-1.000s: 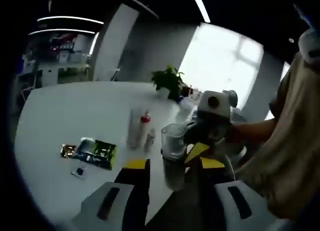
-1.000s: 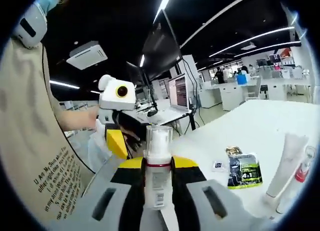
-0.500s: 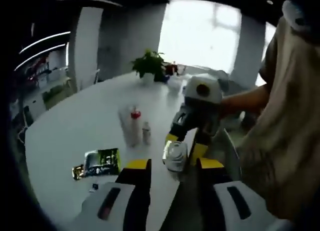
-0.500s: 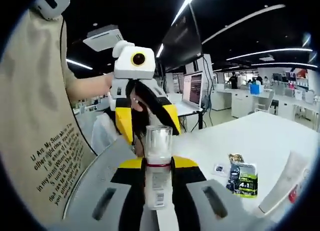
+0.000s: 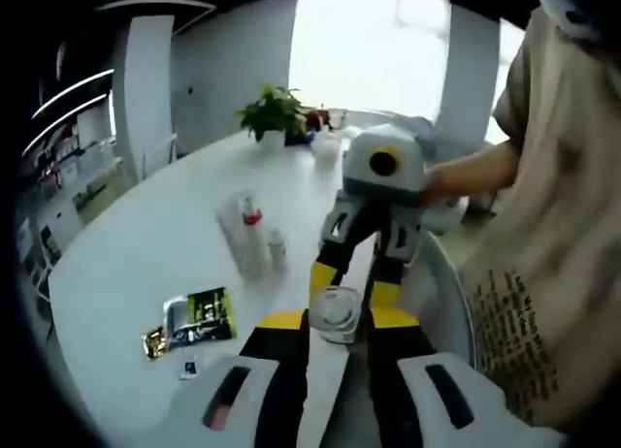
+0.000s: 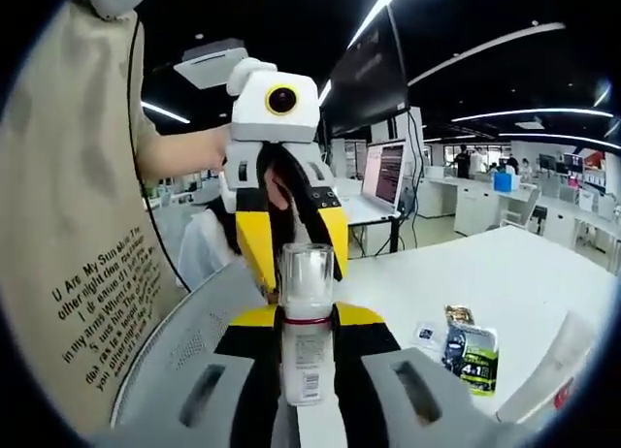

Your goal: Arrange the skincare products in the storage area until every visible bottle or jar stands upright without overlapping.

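Your right hand-held gripper (image 6: 308,317) clamps a light, slick bottle (image 6: 307,346) mid-body; left hand-held gripper (image 5: 335,322), at twelve o'clock, gapes around its cap.

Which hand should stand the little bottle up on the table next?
Probably right. The right tongs are already shut on the clear-capped bottle, upright in the right gripper view. The left tongs are open around its cap, holding nothing.

Open-plan office.
Rows of desks (image 6: 485,201), computer monitors (image 6: 384,173) and ceiling strip lights (image 6: 388,2) are seen.
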Demonstrator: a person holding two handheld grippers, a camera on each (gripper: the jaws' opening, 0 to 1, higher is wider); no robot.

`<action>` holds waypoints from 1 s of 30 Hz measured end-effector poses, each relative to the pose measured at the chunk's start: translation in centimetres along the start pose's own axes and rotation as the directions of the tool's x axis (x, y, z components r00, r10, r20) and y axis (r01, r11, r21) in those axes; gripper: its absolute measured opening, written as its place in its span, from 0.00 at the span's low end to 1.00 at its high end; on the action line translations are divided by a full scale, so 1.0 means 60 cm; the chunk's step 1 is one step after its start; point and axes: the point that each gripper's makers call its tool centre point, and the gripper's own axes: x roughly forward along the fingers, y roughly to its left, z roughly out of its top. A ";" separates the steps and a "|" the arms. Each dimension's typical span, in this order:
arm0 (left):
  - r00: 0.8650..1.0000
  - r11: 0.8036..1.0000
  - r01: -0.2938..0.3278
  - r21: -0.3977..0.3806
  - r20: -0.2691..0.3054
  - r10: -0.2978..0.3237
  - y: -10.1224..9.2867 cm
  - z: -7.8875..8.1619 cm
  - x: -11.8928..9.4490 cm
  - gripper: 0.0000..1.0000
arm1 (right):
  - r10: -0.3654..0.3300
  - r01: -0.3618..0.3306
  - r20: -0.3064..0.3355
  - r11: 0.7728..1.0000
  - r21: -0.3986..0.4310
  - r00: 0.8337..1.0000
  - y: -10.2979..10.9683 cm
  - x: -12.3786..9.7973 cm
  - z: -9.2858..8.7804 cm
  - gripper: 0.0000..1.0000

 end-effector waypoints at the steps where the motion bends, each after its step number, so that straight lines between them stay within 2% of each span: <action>1: 1.000 1.000 0.004 -0.003 -0.006 -0.004 -0.001 -0.002 0.001 0.18 | -0.001 0.001 -0.003 1.000 -0.001 1.000 0.000 0.000 -0.001 0.19; 7: 0.999 1.000 0.020 0.023 -0.031 -0.019 -0.007 -0.002 0.011 0.16 | -0.001 0.001 -0.018 1.000 -0.010 1.000 -0.001 -0.001 -0.008 0.19; 11: 0.995 1.000 0.006 0.027 -0.096 -0.003 -0.006 -0.009 0.022 0.15 | -0.005 0.004 -0.048 1.000 -0.013 0.999 -0.003 0.002 -0.019 0.19; 17: 0.990 0.997 -0.003 0.077 -0.141 0.014 -0.004 -0.008 0.037 0.15 | -0.035 0.036 -0.058 0.999 0.002 0.998 -0.013 -0.002 -0.029 0.20; 30: 0.983 0.992 0.012 0.123 -0.184 0.011 0.000 -0.015 0.071 0.15 | -0.108 0.111 -0.110 0.993 0.025 0.988 -0.027 -0.017 -0.062 0.21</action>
